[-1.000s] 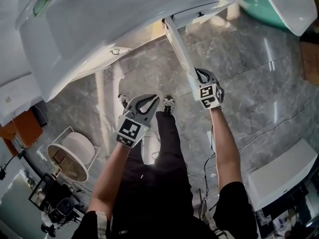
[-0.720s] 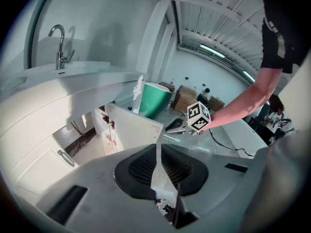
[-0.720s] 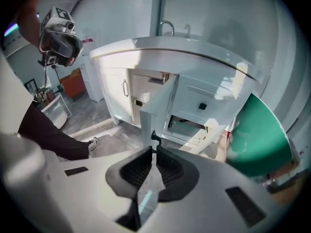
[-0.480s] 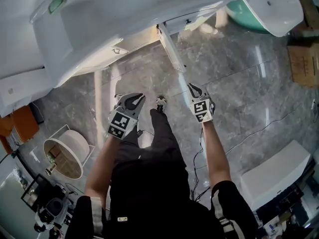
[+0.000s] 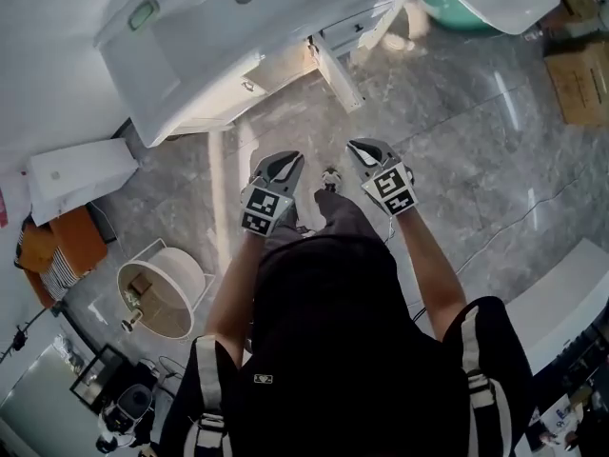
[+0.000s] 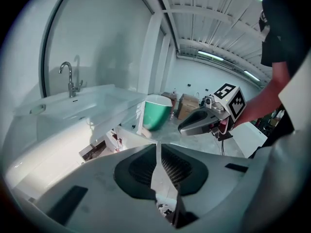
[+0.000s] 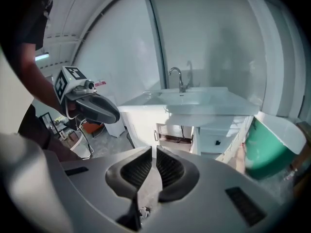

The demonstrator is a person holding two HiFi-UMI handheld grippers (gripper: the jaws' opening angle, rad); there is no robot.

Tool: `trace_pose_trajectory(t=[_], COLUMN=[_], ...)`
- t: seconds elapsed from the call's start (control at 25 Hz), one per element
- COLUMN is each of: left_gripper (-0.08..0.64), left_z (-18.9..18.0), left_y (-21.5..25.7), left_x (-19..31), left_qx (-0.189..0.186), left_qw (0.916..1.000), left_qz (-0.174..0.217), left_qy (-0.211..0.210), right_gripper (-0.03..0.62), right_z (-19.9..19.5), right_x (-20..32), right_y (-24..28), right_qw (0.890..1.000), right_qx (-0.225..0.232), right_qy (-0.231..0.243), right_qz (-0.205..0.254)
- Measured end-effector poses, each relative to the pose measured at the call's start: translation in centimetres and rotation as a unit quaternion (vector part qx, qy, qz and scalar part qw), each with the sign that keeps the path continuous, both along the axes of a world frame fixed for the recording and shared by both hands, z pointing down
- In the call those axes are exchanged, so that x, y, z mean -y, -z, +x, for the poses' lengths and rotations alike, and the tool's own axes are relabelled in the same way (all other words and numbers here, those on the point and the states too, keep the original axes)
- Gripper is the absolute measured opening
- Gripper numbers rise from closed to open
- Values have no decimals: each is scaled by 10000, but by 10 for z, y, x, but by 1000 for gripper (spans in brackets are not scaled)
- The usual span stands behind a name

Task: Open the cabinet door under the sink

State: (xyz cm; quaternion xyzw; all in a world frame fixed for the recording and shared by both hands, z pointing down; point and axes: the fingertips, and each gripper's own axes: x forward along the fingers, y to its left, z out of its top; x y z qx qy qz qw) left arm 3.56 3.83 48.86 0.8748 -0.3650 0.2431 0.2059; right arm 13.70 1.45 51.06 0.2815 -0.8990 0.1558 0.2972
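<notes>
The white sink vanity [image 5: 205,41] stands at the top of the head view, with its faucet [image 7: 177,79] showing in the right gripper view. One cabinet door [image 5: 335,72] under it stands open, jutting out edge-on toward me, and a dark opening [image 7: 172,141] shows beside it. My left gripper [image 5: 288,160] hangs shut and empty over the floor, well short of the vanity. My right gripper [image 5: 360,147] is also shut and empty, a little below the door's free end and apart from it. Each gripper sees the other: the right gripper [image 6: 204,120] and the left gripper [image 7: 95,108].
A green tub [image 5: 457,12] lies right of the vanity, with a cardboard box [image 5: 580,84] beyond it. A white wire basket with a spool [image 5: 166,293] stands at the left, next to a white box [image 5: 81,174]. Grey marble floor lies underfoot.
I have stepped back from the vanity. The right gripper, at the door's free end a second ago, has come away from it; both grippers are drawn in. The door stays open.
</notes>
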Motion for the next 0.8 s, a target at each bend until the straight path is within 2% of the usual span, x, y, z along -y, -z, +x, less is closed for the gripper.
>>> trace_pose_trajectory(t=[0.16,0.4,0.8], left_gripper=[38,38,38], left_z=[-2,-14,-18], left_y=[24,40,48], left_x=[-12,-25,-31], left_qx=[-114,-326,-425], left_qw=[9998,9988,9980], left_qz=[148,225,308], left_qy=[115,297,351], right_gripper=[84,84,84], right_z=[-8,2,26], right_x=[-6,-12,-43], right_y=[33,50,58], right_qw=[9993,9980,9981], right_qx=[56,-106,-158], right_qy=[196,139,-121], right_qz=[328,616,577])
